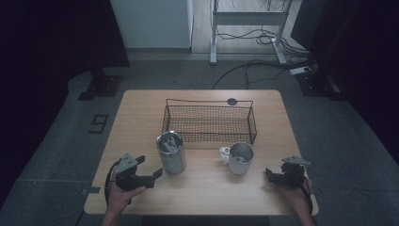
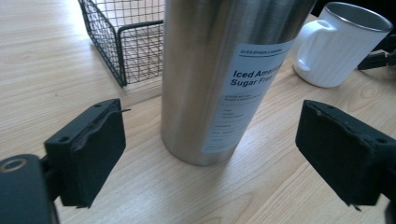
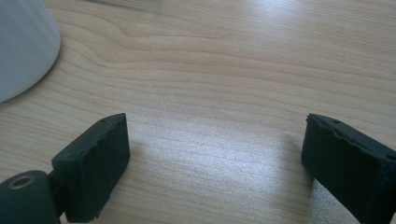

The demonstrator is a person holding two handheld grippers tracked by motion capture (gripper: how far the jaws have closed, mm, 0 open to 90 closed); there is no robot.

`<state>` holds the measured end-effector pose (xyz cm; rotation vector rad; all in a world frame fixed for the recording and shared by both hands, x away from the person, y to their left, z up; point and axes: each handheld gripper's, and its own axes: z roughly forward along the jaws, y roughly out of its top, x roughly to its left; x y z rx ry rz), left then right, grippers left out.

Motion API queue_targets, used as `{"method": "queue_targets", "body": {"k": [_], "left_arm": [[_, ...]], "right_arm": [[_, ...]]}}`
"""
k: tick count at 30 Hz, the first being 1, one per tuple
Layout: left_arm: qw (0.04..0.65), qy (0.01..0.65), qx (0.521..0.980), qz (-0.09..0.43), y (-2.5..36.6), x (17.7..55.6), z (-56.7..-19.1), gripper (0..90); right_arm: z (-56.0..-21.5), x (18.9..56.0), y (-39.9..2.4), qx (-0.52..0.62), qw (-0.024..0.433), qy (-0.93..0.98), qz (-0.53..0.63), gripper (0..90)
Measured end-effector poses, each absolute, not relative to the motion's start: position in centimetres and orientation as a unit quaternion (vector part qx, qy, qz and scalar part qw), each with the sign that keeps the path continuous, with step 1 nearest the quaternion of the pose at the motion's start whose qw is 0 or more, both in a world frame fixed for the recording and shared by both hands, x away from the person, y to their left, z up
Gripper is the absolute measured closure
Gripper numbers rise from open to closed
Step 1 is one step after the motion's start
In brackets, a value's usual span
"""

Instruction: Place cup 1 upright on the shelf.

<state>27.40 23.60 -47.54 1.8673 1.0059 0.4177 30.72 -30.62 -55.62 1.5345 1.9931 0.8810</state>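
A light wooden table (image 1: 141,113) carries everything, set on a grey floor with cables trailing beyond its far edge. Toward the back sits a black wire-mesh basket (image 1: 209,123), well beyond both pairs of fingers. In front of its left corner stands a tall stainless steel tumbler (image 2: 219,74), upright, its label reading "Iced Ame… Sugar Free"; it stands just ahead of the left gripper (image 1: 151,178), roughly between the lines of its two jaws but not touched by either. That gripper is spread wide, holding nothing. A white mug (image 1: 239,158) with a steel-coloured inside stands right of the tumbler, handle turned toward it. It sits ahead and to the left of the right gripper (image 1: 269,173), whose jaws also gape apart over bare wood, gripping nothing.
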Motion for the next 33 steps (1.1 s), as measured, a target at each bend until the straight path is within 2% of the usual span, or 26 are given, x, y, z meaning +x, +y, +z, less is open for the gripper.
{"method": "queue_targets", "body": {"k": [4,10,33], "left_arm": [[0.476,0.410,0.761,0.162,23.3,27.7,-47.3,3.5],[0.480,0.402,0.765,0.148,22.9,28.2,-47.2,3.4],[0.465,0.403,0.772,0.160,21.5,30.0,-47.2,4.5]], "right_arm": [[-55.6,30.7,-30.6,0.559,0.236,0.727,0.322,8.0],[-55.6,30.7,-30.6,0.559,0.236,0.727,0.322,8.2],[-55.6,30.7,-30.6,0.558,0.237,0.727,0.323,9.6]]}}
